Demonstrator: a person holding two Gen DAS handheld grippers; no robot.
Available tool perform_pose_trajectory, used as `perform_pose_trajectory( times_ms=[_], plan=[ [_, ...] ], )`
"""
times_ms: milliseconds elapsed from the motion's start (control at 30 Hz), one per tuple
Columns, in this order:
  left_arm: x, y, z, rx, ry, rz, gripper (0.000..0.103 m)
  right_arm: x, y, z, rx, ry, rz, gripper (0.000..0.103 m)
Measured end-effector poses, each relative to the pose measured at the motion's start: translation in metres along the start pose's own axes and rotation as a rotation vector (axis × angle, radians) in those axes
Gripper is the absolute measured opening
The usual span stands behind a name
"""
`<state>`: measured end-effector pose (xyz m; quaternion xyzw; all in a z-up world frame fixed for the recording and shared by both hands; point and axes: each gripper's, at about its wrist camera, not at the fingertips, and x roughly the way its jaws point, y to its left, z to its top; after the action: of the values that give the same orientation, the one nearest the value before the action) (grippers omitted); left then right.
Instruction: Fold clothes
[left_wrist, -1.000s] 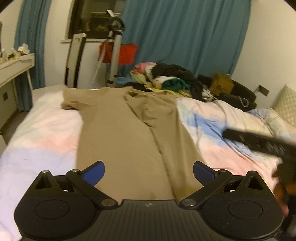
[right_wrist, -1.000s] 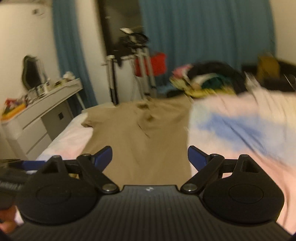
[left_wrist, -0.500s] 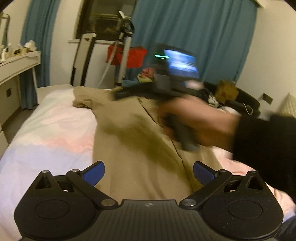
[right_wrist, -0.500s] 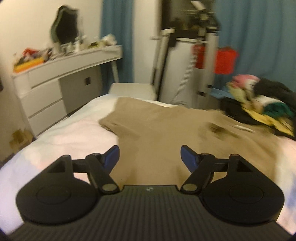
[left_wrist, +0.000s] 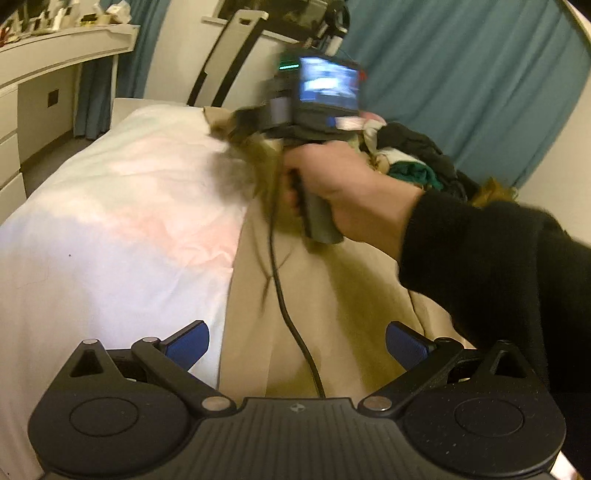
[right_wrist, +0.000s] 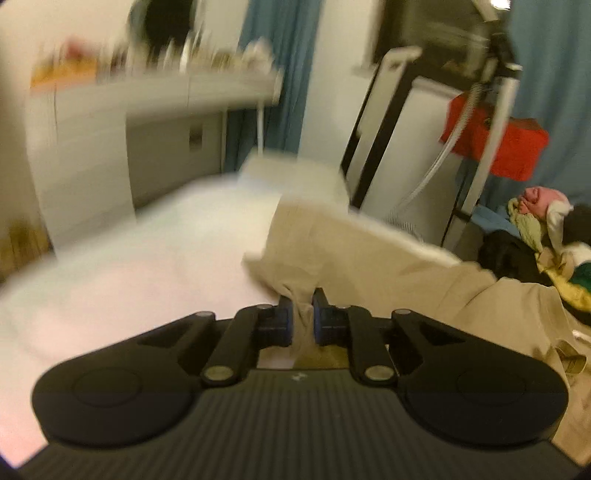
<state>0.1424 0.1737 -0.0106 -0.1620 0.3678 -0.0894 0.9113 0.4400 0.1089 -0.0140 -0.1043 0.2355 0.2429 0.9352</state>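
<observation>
Right gripper (right_wrist: 303, 314): jaws just closed, now pinched on a bunched fold of the shirt (right_wrist: 369, 258) near its far sleeve; blue pads press the cloth from both sides.
Left gripper (left_wrist: 295, 341): jaws wide apart, holding nothing, hovering over the shirt's near hem.
Shirt: tan, spread flat on the bed (left_wrist: 110, 221), its far corner lifted in the right gripper.
Hand (left_wrist: 343, 184): black sleeve, wrapped round the right gripper's handle; a black cable (left_wrist: 291, 321) hangs from it across the shirt.
Clothes pile (left_wrist: 413, 155): far end of bed.
</observation>
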Motion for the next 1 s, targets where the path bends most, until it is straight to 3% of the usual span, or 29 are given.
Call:
perform_pose_trajectory(
  times_ms=[133, 333, 533, 700, 767, 833, 867, 1000],
  plan=[
    [-0.01, -0.006, -0.003, 0.006, -0.026, -0.005, 0.103, -0.05, -0.041, 0.01, 0.135, -0.16, -0.06, 0.011],
    [-0.023, -0.021, -0.002, 0.047, -0.085, -0.008, 0.103, -0.112, -0.123, -0.005, 0.329, -0.292, -0.29, 0.011],
    [-0.018, -0.03, 0.002, 0.058, -0.081, -0.029, 0.103, -0.131, -0.205, -0.063, 0.514, -0.235, -0.466, 0.011],
    [-0.002, -0.033, 0.005, 0.075, -0.064, -0.02, 0.103, -0.122, -0.243, -0.104, 0.596, -0.133, -0.475, 0.014],
    [0.007, -0.034, 0.006, 0.08, -0.049, -0.01, 0.103, -0.115, -0.252, -0.109, 0.623, -0.084, -0.445, 0.029],
    [0.015, -0.036, 0.008, 0.084, -0.039, -0.004, 0.103, -0.109, -0.256, -0.112, 0.638, -0.047, -0.419, 0.079],
    [0.018, -0.036, 0.009, 0.085, -0.036, -0.003, 0.103, -0.114, -0.254, -0.113, 0.64, -0.045, -0.402, 0.088],
    [0.017, -0.043, 0.006, 0.114, -0.046, 0.007, 0.103, -0.138, -0.234, -0.104, 0.602, -0.017, -0.345, 0.088]
  ],
)
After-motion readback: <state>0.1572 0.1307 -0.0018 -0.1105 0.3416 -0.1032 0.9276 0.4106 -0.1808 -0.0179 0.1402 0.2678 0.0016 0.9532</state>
